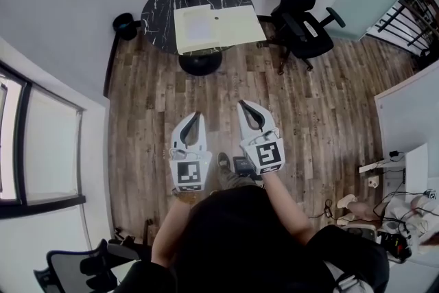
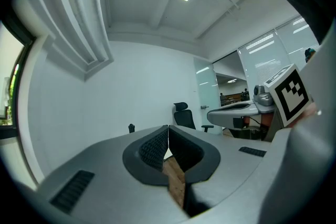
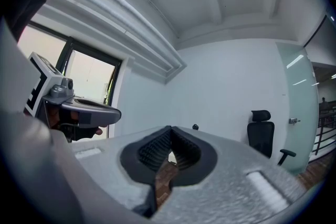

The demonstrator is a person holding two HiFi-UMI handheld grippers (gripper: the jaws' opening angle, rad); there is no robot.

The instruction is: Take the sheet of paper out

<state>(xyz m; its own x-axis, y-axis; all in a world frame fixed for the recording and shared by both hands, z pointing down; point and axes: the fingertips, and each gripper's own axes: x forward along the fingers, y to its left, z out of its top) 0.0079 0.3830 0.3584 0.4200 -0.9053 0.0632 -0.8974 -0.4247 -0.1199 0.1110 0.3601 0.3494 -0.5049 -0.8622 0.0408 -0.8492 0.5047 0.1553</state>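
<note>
Far ahead of you, on a round black marble table, lies a pale yellow folder, with the whiter sheet of paper showing at its left half. Only the head view shows these. A black office chair stands right of the table. Each gripper view looks level toward white wall and that chair, and shows its jaws pressed together on nothing. You hold the left gripper and right gripper side by side near your body, tips toward the table, well apart from it.
</note>
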